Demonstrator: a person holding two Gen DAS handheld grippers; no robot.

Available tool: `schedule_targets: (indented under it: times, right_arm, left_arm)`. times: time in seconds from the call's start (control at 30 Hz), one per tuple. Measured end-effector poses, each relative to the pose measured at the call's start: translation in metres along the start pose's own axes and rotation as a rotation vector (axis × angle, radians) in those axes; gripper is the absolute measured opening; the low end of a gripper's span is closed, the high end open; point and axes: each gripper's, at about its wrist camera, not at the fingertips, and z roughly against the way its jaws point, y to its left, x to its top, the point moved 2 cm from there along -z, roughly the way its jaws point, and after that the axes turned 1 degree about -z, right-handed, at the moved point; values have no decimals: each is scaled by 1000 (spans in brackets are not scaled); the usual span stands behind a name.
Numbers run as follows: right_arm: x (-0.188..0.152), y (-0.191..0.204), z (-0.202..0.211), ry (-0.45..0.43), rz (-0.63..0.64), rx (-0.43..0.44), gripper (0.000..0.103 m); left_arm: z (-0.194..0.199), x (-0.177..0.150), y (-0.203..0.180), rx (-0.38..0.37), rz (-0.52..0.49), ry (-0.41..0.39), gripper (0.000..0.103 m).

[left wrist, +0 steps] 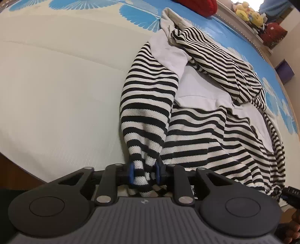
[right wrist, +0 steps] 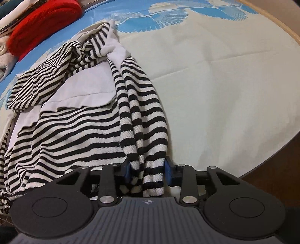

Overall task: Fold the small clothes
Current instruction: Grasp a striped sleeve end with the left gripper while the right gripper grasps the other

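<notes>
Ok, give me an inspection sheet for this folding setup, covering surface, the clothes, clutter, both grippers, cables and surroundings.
Surface: cream bedsheet with a blue fan print toward the far edge.
Job's things: black-and-white striped top with white panels, lying rumpled and partly spread out.
Clutter: red knit item past the top; folded pale clothes beside it.
Grippers: left gripper shut on a bunched striped end; right gripper shut on another bunched striped end.
Cables: nothing seen.
Surroundings: yellow plush toys on a ledge beyond the bed; wooden bed edge.
</notes>
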Motion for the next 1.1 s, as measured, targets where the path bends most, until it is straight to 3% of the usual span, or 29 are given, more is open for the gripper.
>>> schedule_targets:
  times: [0.07,0.17,0.23,0.37,0.47,0.5,0.57,0.67,0.87,1.1]
  right_arm:
    - [0,3,2,-6,11,23,14]
    - [1,7,6,-36,25,30,13]
    - [0,6,5,-25,23,24,15]
    - [-2,6,1,2,34,8,29]
    - [-4,11,0,3,81,2,31]
    - [-5,12,0,4,91,5,29]
    - [-4,11,2,-1,91,18,15]
    - [-1,8,13,-44,75,39,10]
    - [10,8,53,-169,56,130,9]
    - [28,0,135,-289,23,290,8]
  left_arm:
    - [3,0,-4,-3,-28,-17,9]
    - [6,0,-8,6,-56,-35,9]
    - [4,0,-6,9,-43,-20,11]
    - [0,0,-2,4,-18,2,14]
    - [0,0,-6,18,-42,-4,13]
    - [1,-1,-7,19,-50,-7,11]
    - [5,-1,-10,25,-70,-25,8]
    - [17,-1,-15,32,-103,-69,7]
    - [65,8,-22,-22,-137,-181,7]
    - [159,14,-26,-106,-212,-340,7]
